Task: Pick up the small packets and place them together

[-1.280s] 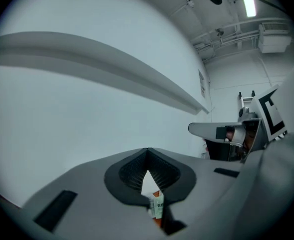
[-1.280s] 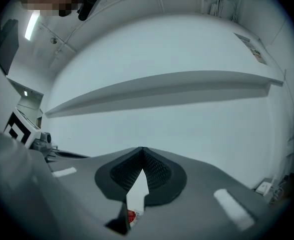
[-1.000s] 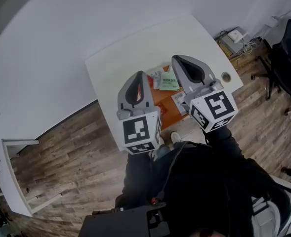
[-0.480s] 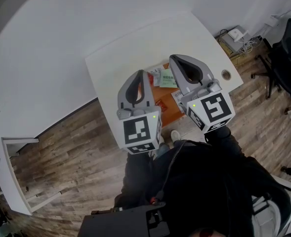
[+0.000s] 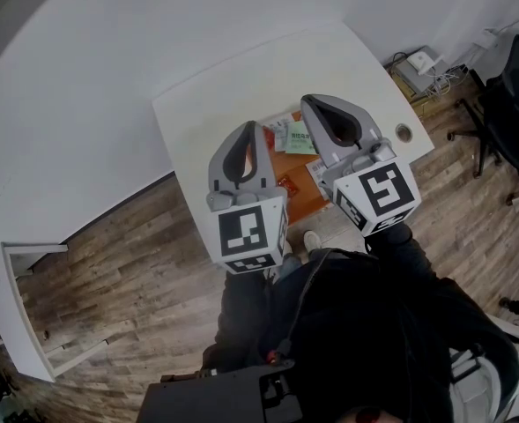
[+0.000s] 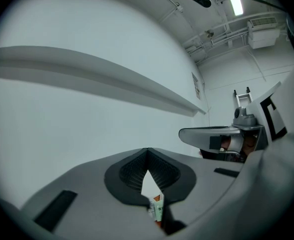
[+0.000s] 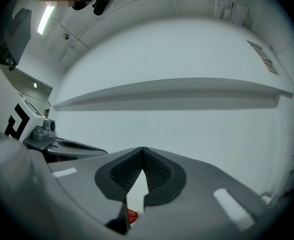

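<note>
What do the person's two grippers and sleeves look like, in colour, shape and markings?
Both the left gripper and the right gripper have smooth, rounded grey shells with black ribbed pads. Each carries a white cube with black square markers. The sleeves are black.

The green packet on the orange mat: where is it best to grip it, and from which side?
Probably its far edge, coming from above. The green packet lies flat and thin on the orange mat, so no side stands up to clasp. Another packet lies close at its left, and the right gripper hides its right part; the far edge seems free.
</note>
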The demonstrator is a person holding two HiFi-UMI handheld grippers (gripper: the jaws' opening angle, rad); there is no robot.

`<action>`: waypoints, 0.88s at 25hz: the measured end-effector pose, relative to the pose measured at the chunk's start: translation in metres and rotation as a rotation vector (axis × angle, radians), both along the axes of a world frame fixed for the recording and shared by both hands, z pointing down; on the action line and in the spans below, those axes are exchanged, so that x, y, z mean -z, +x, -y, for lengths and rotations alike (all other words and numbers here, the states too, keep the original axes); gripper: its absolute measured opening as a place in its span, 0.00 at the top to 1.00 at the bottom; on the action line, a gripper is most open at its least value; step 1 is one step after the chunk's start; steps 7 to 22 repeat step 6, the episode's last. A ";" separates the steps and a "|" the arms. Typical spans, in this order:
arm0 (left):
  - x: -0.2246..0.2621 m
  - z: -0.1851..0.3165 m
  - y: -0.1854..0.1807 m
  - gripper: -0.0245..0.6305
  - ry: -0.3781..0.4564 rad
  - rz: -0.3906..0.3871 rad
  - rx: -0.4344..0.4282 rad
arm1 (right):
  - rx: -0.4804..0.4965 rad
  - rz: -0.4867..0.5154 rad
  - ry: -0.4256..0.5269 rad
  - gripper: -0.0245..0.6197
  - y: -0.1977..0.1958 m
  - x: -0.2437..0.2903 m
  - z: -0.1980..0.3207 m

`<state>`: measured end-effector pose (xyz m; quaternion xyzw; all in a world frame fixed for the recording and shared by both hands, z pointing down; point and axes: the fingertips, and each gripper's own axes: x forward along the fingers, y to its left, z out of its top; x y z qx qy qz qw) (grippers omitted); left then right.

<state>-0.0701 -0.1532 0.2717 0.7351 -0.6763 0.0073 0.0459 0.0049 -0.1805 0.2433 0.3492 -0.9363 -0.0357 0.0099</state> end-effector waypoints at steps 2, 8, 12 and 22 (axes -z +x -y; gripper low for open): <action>0.000 0.001 -0.002 0.97 0.000 -0.002 0.000 | -0.001 -0.001 0.002 0.96 -0.001 0.000 0.000; 0.001 0.002 -0.006 0.97 0.003 -0.004 -0.001 | -0.003 0.000 0.000 0.96 -0.005 0.000 0.002; 0.001 0.002 -0.006 0.97 0.003 -0.004 -0.001 | -0.003 0.000 0.000 0.96 -0.005 0.000 0.002; 0.001 0.002 -0.006 0.97 0.003 -0.004 -0.001 | -0.003 0.000 0.000 0.96 -0.005 0.000 0.002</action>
